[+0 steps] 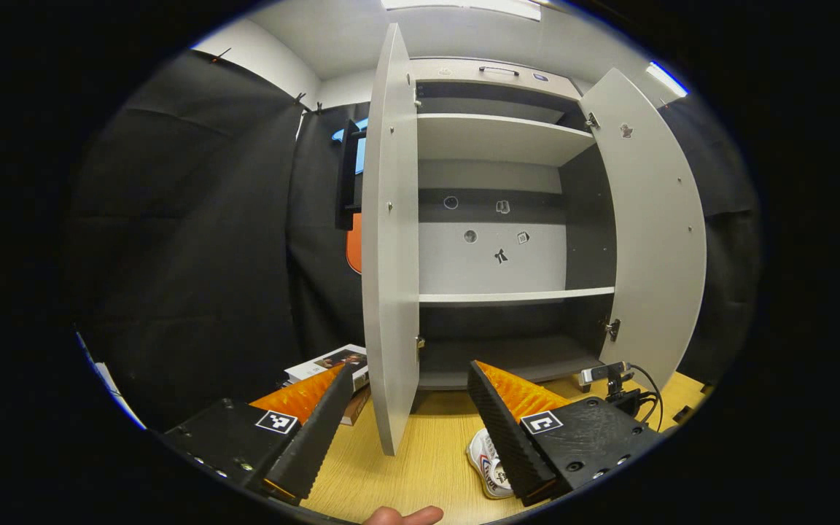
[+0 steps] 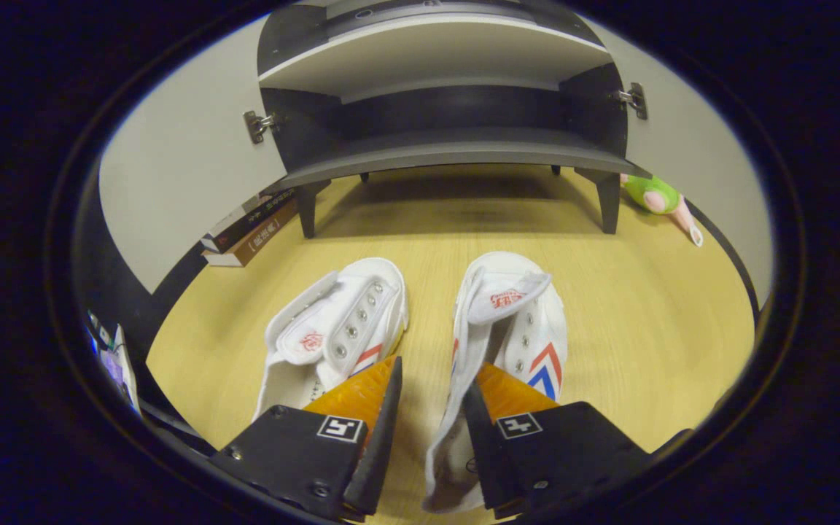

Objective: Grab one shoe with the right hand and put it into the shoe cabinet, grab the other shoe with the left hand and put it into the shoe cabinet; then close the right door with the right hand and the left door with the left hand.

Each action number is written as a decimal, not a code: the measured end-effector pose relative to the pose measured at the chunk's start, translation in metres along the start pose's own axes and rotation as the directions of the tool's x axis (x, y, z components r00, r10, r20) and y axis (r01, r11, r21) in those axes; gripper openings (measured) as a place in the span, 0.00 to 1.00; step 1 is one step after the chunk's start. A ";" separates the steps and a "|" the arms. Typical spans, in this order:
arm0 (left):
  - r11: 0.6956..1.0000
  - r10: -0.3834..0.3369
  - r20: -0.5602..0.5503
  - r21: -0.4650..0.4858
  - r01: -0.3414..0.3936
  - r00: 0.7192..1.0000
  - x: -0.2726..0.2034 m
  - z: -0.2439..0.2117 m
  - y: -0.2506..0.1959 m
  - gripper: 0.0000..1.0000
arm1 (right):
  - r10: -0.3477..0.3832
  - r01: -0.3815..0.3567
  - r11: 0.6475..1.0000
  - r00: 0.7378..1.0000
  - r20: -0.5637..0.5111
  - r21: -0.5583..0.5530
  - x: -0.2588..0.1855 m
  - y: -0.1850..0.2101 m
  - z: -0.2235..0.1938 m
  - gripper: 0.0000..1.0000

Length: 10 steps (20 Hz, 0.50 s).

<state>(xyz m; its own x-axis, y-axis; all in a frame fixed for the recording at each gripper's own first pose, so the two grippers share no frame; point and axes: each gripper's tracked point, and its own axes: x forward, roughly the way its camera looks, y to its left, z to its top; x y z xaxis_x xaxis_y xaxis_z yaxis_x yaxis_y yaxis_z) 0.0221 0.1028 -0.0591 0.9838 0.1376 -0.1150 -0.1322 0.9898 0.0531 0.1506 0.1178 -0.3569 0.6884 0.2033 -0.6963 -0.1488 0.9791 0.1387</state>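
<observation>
The right hand-held gripper (image 2: 431, 408) sits low over the counter (image 2: 646, 321), its fingers apart, straddling the inner wall of the right shoe (image 2: 511, 328): one finger is in the gap between the two shoes, the other inside that shoe's opening. I cannot tell whether either finger actually touches the canvas. The left shoe (image 2: 336, 328) lies just beside it, the two near each other but not touching, toes pointing toward the cabinet (image 2: 456, 149), which stands on short legs with both doors swung wide. A pile of books (image 2: 249, 230) rests by the left door and a green plush toy (image 2: 657, 197) lies by the cabinet's right leg.

The left hand-held gripper (image 1: 409, 430) is held higher, also with its fingers spread and nothing between them, facing the cabinet front. From there the left door (image 1: 389, 248) is seen nearly edge-on, close ahead, and the right door (image 1: 657, 240) stands open on the far side (its hinges show on the inner face). The shelves (image 1: 515, 295) inside are bare. A shoe toe (image 1: 485, 463) peeks out beside the gripper's right finger, a small camera (image 1: 606, 373) with cables sits on the counter by the right door, and a fingertip (image 1: 405, 516) shows at the bottom edge.
</observation>
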 end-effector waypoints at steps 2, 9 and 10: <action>1.000 0.000 -0.007 0.000 0.000 1.000 0.002 -0.003 0.001 0.95 | -0.036 0.036 0.999 0.999 0.007 -0.007 0.005 -0.010 0.001 0.28; 1.000 -0.011 -0.020 -0.010 0.011 1.000 0.007 -0.010 -0.002 0.95 | -0.089 0.093 0.994 0.993 0.075 -0.052 0.009 -0.018 0.009 0.04; 1.000 -0.013 -0.019 -0.013 0.013 1.000 0.007 -0.009 -0.003 0.95 | -0.105 0.115 0.989 0.988 0.110 -0.091 0.006 -0.021 0.015 0.04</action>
<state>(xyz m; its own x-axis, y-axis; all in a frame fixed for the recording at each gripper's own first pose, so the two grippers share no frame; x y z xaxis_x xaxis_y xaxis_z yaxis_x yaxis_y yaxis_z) 0.0280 0.1014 -0.0693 0.9830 0.1249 -0.1344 -0.1207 0.9919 0.0388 0.1683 0.0989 -0.3538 0.7744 0.0992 -0.6249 -0.1327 0.9911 -0.0070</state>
